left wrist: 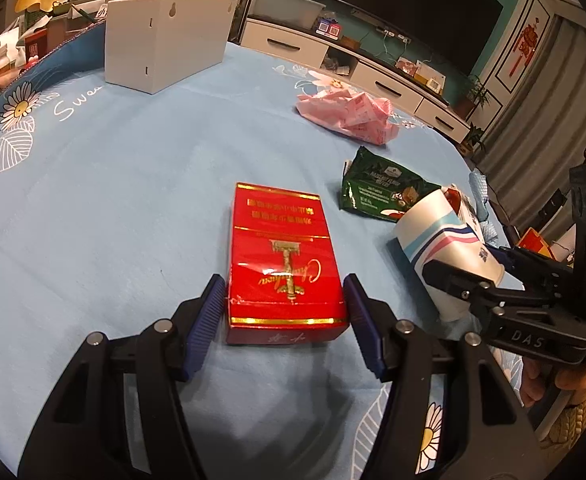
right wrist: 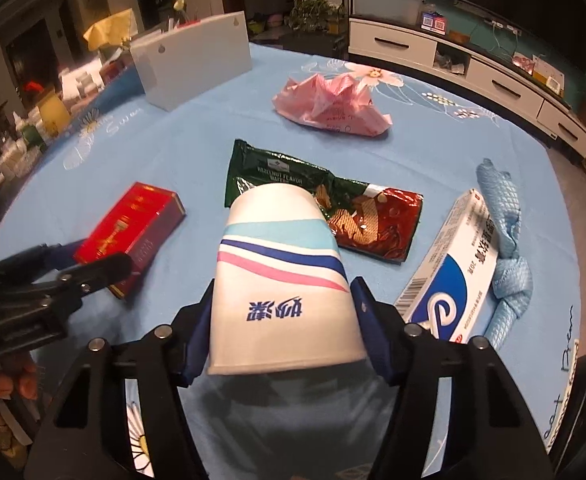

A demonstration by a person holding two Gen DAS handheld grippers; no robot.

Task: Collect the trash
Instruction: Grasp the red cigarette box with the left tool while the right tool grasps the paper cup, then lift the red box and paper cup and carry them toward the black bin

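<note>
Paper cup (right wrist: 285, 280) lies on its side on the bench (right wrist: 173, 160), rim toward the camera, base pointing far. Right tool (right wrist: 289, 320) straddles it near the rim; both blue pads (right wrist: 369, 328) sit against the cup wall, so it looks gripped.

Red cigarette pack (left wrist: 285, 264) lies flat to the cup's left. Left tool (left wrist: 285, 308) brackets its near end; the left pad touches the pack's edge, a slim gap seems to remain at the right pad (left wrist: 363, 320), so a firm grip cannot be confirmed.

Green wafer wrapper (right wrist: 317, 196) lies flat just beyond the cup, partly hidden behind its base. Crumpled pink wrapper (right wrist: 329, 100) sits farther off, well apart. White-and-blue carton (right wrist: 449, 272) lies right of the cup, with a knotted light blue cloth (right wrist: 505, 248) touching its right side. White box (right wrist: 193, 60) stands upright at far left of the bench. Light blue floral tablecloth covers the bench.
</note>
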